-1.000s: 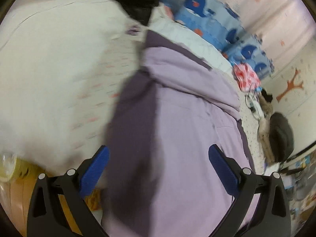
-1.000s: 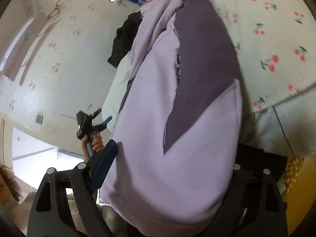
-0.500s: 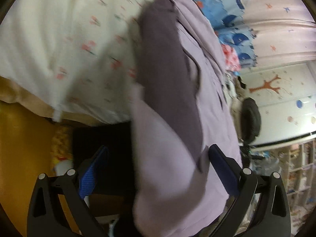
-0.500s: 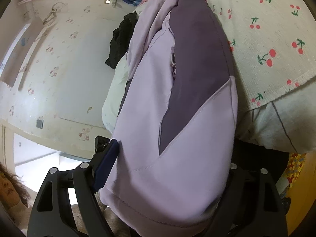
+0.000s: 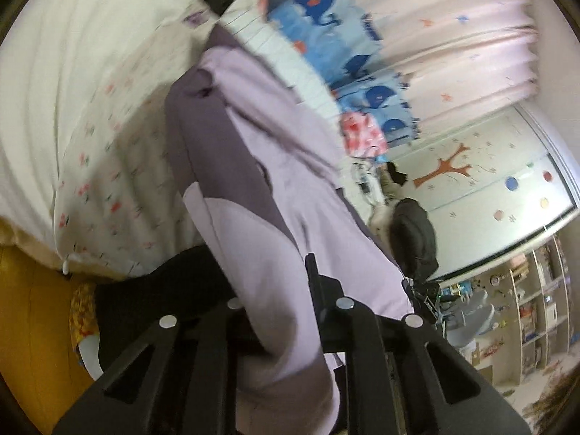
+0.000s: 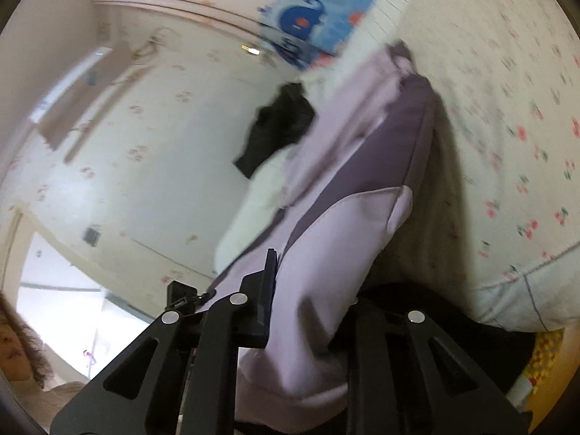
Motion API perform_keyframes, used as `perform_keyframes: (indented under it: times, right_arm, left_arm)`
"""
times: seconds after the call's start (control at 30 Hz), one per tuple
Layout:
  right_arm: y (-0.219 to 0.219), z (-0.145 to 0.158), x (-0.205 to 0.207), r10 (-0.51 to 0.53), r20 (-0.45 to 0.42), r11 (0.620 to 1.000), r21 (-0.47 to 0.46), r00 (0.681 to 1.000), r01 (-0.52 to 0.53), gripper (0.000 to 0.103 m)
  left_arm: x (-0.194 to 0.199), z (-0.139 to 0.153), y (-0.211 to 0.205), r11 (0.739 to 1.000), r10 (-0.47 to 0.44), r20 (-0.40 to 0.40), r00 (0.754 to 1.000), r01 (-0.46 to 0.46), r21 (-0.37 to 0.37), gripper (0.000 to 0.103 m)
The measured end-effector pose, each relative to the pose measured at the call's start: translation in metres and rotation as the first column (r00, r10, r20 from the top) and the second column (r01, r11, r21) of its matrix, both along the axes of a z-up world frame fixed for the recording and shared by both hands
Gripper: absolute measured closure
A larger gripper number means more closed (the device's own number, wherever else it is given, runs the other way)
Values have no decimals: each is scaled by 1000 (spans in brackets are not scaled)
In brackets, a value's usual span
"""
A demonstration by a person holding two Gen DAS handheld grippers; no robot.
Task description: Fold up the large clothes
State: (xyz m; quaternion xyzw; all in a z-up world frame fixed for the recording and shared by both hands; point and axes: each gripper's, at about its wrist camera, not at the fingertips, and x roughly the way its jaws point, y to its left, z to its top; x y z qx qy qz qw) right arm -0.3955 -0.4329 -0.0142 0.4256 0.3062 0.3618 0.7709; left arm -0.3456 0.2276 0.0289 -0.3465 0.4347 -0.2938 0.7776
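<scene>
Both grippers are clamped down on the same purple jacket here. In the left wrist view the left gripper (image 5: pixel 286 311) has its fingers (image 5: pixel 312 290) squeezed together on the lilac hem of the jacket (image 5: pixel 275 188), and the fabric bunches up between them and runs away ahead of the fingers, two-tone with a darker purple panel on its left side. Same story on the other side: the right gripper (image 6: pixel 308 311) has its fingers (image 6: pixel 269 290) pinched shut on the jacket (image 6: pixel 344 239) hem, with the cloth stretching up and ahead from the fingertips.

The jacket lies along the bed (image 5: pixel 108 166), which has a cherry-print sheet; the sheet sits left of the left fingers and right of the right fingers (image 6: pixel 514 166). Far ahead of the fingers there's a blue whale-print blanket (image 5: pixel 326 25) and a pink curtain (image 5: pixel 453 36). A black garment (image 6: pixel 279 127) sits ahead and left of the right fingers, looks like it rests on a white quilt, though it's pretty blurry so I'm not sure. Off to the right of the left fingers is a wall with a tree sticker (image 5: pixel 446 170).
</scene>
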Motion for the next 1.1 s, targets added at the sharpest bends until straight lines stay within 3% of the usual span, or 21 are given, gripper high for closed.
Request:
perform_keyframes:
  times: [0.13,0.2,0.27,0.3,0.33,0.37,0.4,0.47,0.63,0.7,0.73,0.77,0.8,0.87,0.93,1.03,1.1]
  right_arm:
    - [-8,17,-28,45,23,997,-62,999,-43,87]
    - [-11,1,-36,91,-56,988,-122,994,-97,79]
    - [-13,-34,-40,110,-186,979,-150,976,-139,66]
    - [-15,-48,-42,108,-228,981,-135,968,-141,64]
    - [-19,-58,-45,106,-243,984,-111,964,-136,62]
    - [-24,-66,-48,102,-249,990,-71,963,-123,58]
    - [-32,-75,-51,86,-244,995,-21,966,-94,56]
    - [-37,-82,-51,74,-245,997,5,967,-75,45]
    - [-30,-94,-38,95,-260,995,16,961,-94,41]
    - [-20,-89,-35,100,-226,995,18,969,-99,46]
    - [-13,-87,-34,109,-204,994,25,973,-106,66]
    - [-5,-84,-33,102,-187,995,14,977,-101,75]
    - [3,-81,-29,92,-172,996,10,981,-92,77]
    - [6,-69,-31,75,-133,997,7,988,-74,82]
    - [3,-52,-32,58,-89,998,28,994,-56,84]
    - [5,-32,-33,61,-21,996,67,998,-60,84]
    - [6,-34,-32,74,-43,997,24,996,-73,82]
  left_arm:
    - [-20,16,6,994,-99,31,995,98,45,86]
    - [-25,-5,5,977,-182,-37,983,185,102,81]
    - [-29,-36,8,966,-222,-125,967,235,104,73]
    - [-30,-51,10,964,-224,-155,962,242,109,69]
    - [-32,-63,13,965,-218,-173,960,239,110,57]
    - [-34,-74,19,970,-207,-183,961,226,86,46]
    - [-35,-84,25,978,-193,-184,964,204,47,42]
    - [-34,-93,32,985,-169,-186,968,174,15,26]
    - [-22,-104,25,986,-166,-193,967,167,-12,22]
    - [-23,-100,12,987,-149,-170,974,156,29,22]
    - [-24,-98,8,988,-141,-167,976,150,44,28]
    - [-25,-94,4,989,-133,-161,978,142,46,49]
    - [-25,-90,2,988,-141,-155,978,148,35,62]
    - [-29,-73,-1,987,-130,-107,986,139,77,78]
    - [-34,-56,-2,988,-123,-51,991,127,84,84]
    - [-36,-31,3,994,-107,43,993,106,30,86]
    - [-34,-29,6,992,-121,55,991,120,30,86]
